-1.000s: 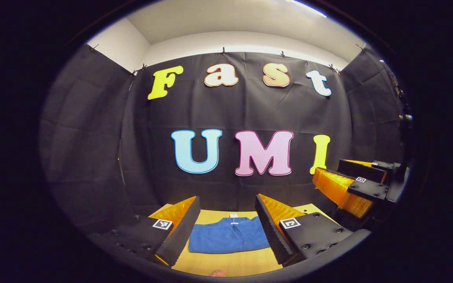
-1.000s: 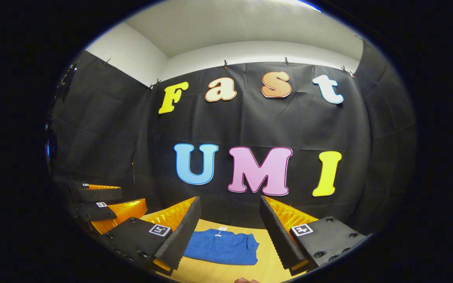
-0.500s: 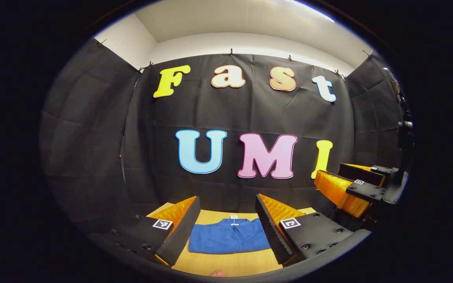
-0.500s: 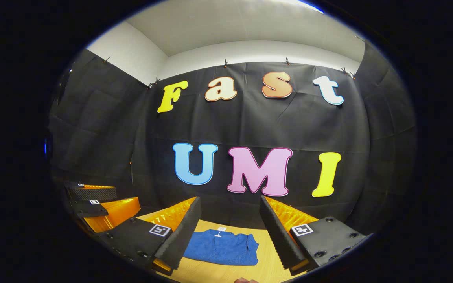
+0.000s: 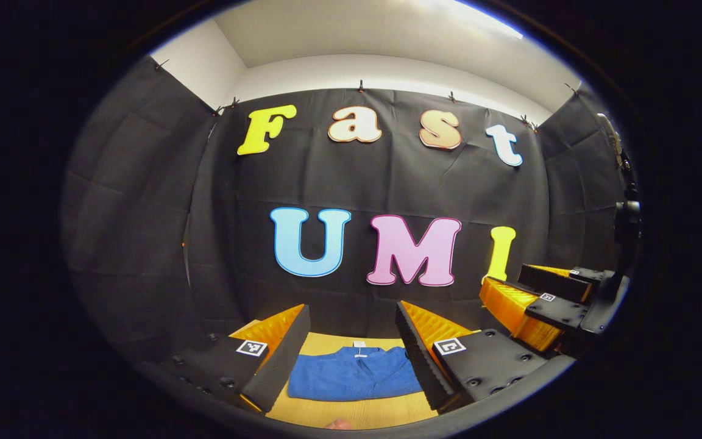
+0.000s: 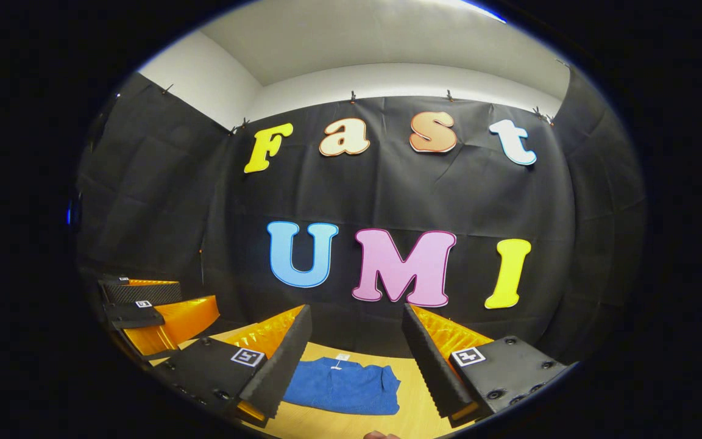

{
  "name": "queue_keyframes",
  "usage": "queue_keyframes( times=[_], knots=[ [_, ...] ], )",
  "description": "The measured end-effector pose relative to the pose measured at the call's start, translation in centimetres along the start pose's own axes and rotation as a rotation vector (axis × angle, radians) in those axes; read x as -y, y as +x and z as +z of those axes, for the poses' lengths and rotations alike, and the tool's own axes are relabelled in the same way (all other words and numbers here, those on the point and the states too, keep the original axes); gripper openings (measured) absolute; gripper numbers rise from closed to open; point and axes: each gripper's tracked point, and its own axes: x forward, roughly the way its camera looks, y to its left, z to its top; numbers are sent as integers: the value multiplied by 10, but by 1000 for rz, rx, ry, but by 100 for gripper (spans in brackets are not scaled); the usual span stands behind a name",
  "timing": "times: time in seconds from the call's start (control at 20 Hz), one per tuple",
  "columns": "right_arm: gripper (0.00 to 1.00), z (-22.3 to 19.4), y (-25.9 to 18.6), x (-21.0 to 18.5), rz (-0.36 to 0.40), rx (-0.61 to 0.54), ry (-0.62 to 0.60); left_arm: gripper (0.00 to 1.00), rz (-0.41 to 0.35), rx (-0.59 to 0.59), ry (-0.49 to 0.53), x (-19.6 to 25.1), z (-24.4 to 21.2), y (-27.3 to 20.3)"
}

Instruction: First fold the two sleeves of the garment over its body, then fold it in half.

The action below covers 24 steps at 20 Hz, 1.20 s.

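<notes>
Below both grippers, the garment (image 5: 354, 381) lies flat on the table (image 5: 351, 413), its long axis across the view. Left gripper (image 5: 351, 356) sits centred over it — right gripper (image 6: 357, 360) offset rightward. Both hold fingers wide apart, empty.

No wording can be read. Square coded markers (image 5: 251, 348) are carried on both fingers of the left gripper (image 5: 351, 308) and the right gripper (image 6: 357, 308). A white tag (image 5: 359, 346) at the garment's (image 5: 351, 375) collar is too small to be read.
</notes>
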Motion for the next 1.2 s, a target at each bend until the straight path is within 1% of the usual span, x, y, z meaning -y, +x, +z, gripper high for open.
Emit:
queue_keyframes(
  times=[0.2, 0.45, 0.65, 0.7, 0.75, 1.05, 1.2],
  knots=[
    [87, 4, 4, -5, 7, 11, 2, 81, 23, 4, 7, -7, 3, 3],
    [87, 3, 7, -10, 20, 6, 6, 82, 42, -13, -26, -15, 4, 5],
    [87, 4, 6, -14, 28, 7, 7, 81, 60, -15, -24, -22, 3, 1],
    [95, 3, 6, -15, 32, 6, 6, 81, 61, -11, -18, -23, 2, -1],
    [87, 2, 5, -17, 36, 2, 5, 81, 61, -8, -11, -22, 3, -3],
    [87, 5, 0, -26, 56, 11, 4, 80, 73, 15, 23, -23, 9, -13],
    [87, 7, -1, -27, 60, 18, 6, 81, 72, 13, 20, -23, 9, -15]
  ],
)
